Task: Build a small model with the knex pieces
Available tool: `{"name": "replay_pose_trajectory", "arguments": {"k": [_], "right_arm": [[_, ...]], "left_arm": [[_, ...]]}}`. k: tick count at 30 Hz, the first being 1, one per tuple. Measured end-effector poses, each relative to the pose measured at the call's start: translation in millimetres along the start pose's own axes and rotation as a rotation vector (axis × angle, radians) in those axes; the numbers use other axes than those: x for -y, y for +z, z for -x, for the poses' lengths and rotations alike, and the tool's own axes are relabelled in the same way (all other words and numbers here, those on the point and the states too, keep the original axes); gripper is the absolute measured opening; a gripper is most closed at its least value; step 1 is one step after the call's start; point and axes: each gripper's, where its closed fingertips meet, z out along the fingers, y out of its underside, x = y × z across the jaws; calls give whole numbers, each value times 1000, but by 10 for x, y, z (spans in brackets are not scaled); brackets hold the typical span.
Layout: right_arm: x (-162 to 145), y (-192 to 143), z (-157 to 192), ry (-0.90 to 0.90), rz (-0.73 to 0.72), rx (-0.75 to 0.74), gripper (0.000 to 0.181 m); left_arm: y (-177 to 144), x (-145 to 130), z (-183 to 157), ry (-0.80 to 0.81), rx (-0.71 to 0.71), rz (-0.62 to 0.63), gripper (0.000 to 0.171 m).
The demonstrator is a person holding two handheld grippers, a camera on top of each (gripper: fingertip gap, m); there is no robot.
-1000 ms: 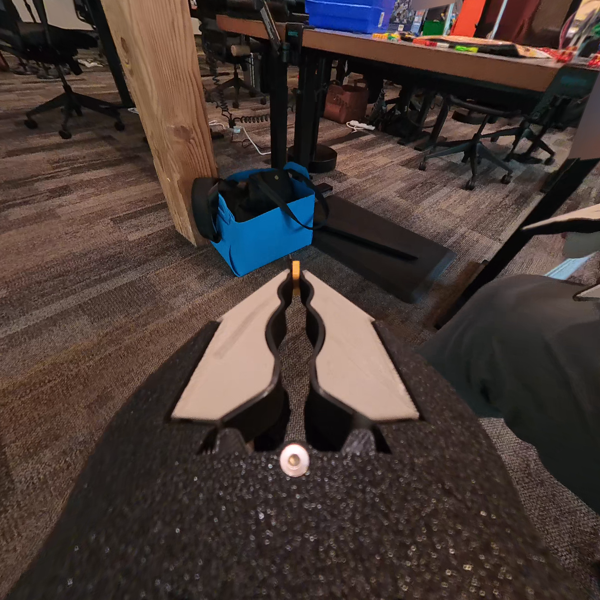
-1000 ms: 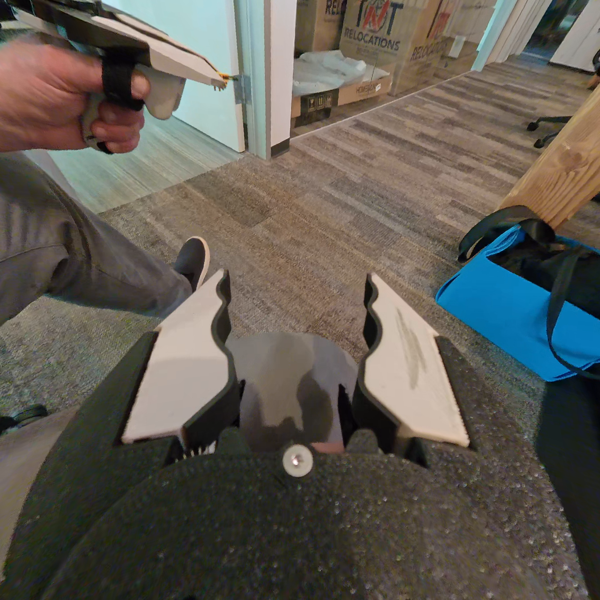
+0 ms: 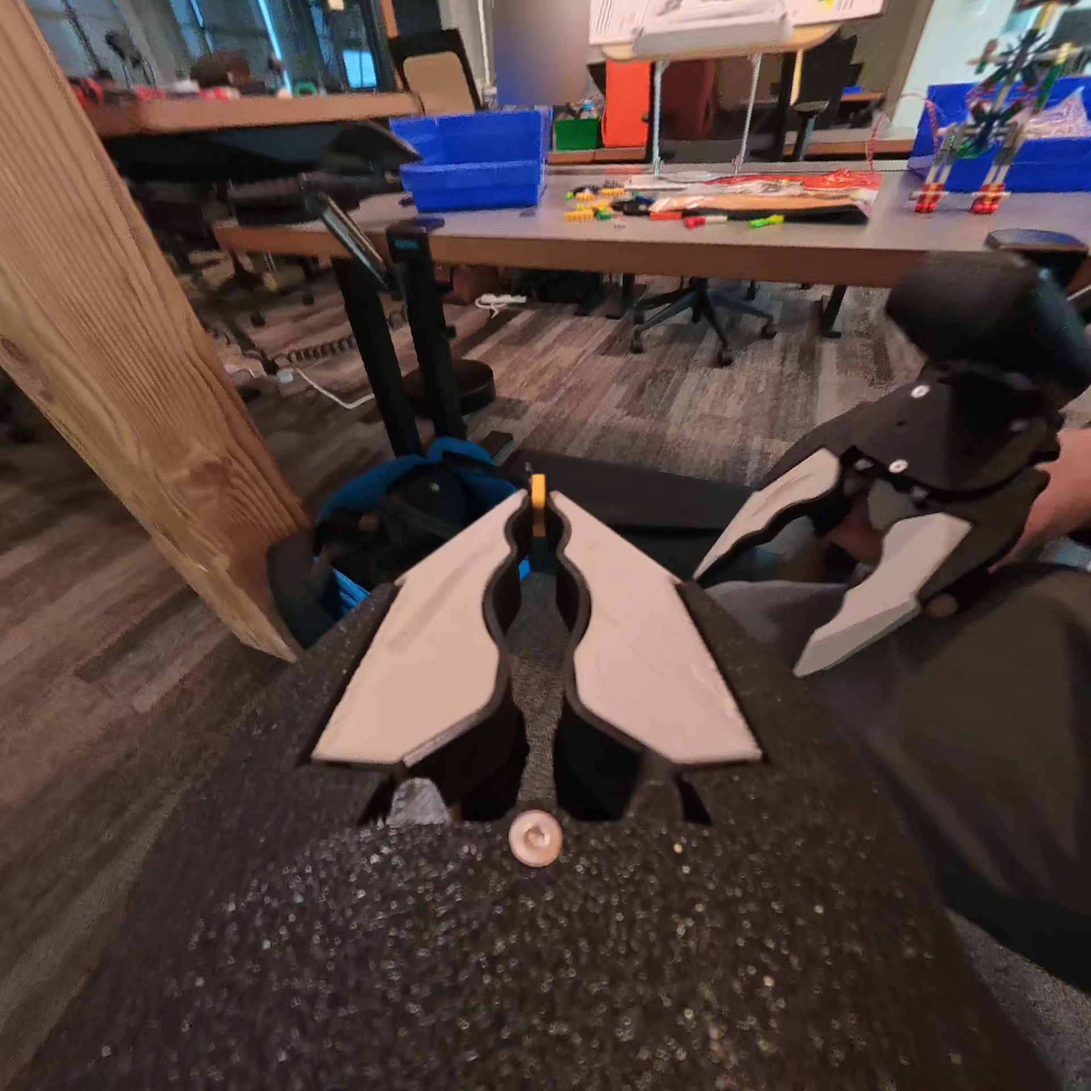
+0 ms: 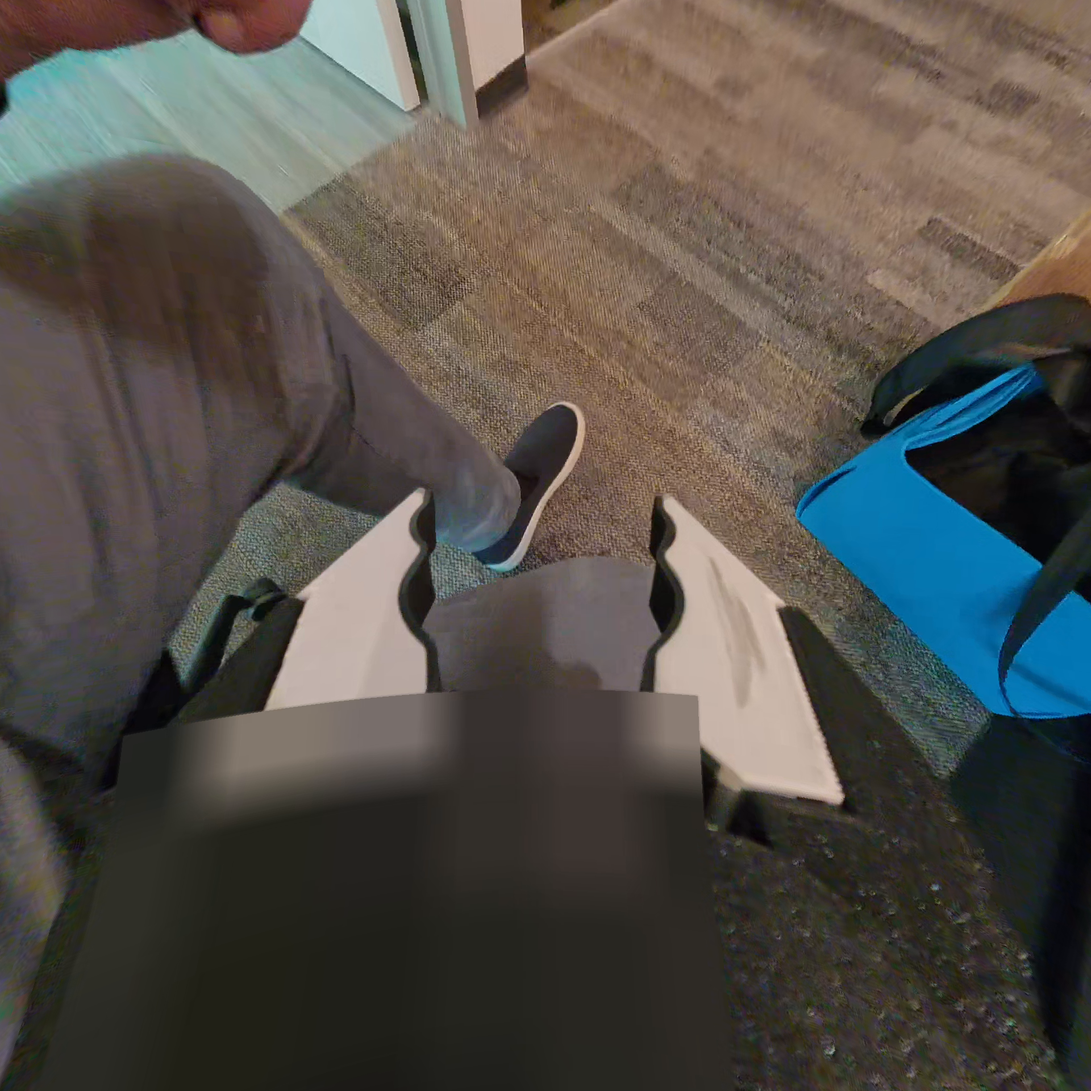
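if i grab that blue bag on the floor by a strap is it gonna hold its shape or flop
The blue bag would probably sag: its rim looks soft and folded. The black straps hang loose, so they would likely pull taut before it lifts. Dark contents inside may add weight; how much is unclear.

Blue bag (image 3: 413,502) and wooden post (image 3: 136,366) block ahead-left; right gripper (image 3: 761,614) crowds the right; bare carpet (image 4: 679,295) lies ahead of it.
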Motion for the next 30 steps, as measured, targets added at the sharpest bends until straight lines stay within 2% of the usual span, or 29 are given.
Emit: {"name": "replay_pose_trajectory", "arguments": {"k": [5,7,9,13,16,22,26,30], "right_arm": [[659,-155,-107,-98,-55,-98,74],[843,-240,-268,-96,-100,-140,74],[925,-376,-524,-95,-118,-202,74],[939,-890,-1253,-37,-196,-376,74],[711,-1258,-1777,79,-232,-471,74],[289,-2008,-2573,161,-256,-732,74],[197,-2429,-2975,126,-218,-887,74],[93,-2747,-3336,143,-195,-994,74]], "left_arm": [[-133,439,503,78,-31,-59,1],[-34,539,679,81,-49,-75,1],[198,616,807,51,-86,-94,1],[1017,780,773,47,-221,-79,1],[1799,961,589,74,-343,-48,1],[3240,1356,8,46,-676,-31,2],[3923,1368,-205,43,-816,6,2],[4392,1343,-283,30,-914,38,1]]}}
